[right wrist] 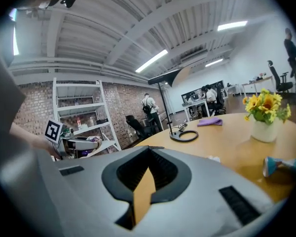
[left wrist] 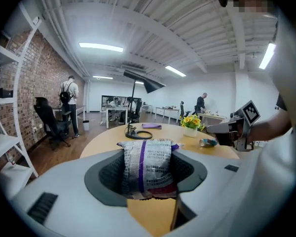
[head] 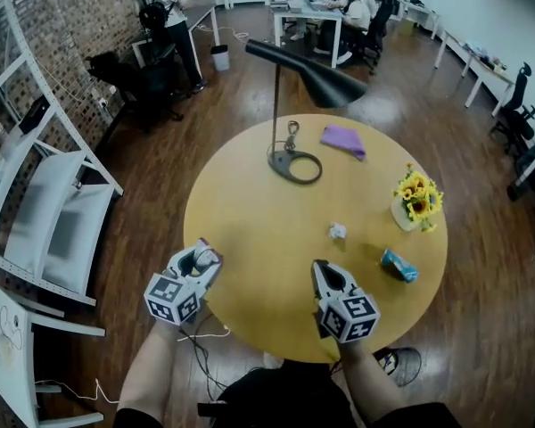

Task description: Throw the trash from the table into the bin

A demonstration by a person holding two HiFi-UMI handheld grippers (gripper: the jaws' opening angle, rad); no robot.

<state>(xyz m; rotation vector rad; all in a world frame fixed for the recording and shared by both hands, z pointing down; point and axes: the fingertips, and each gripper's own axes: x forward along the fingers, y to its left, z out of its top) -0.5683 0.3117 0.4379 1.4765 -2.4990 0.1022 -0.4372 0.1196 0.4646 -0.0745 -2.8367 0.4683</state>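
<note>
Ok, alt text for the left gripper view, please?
The left gripper pinches a crumpled silver-and-purple foil wrapper between its fingers. Behind it lies a round wooden table bearing a black desk lamp and a white pot of yellow sunflowers, with the right gripper at the right.

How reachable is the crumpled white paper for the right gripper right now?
Probably yes. The crumpled paper lies on bare table just ahead of the right gripper, with nothing between them. Its jaws are shut and empty, so they would need to open first.
</note>
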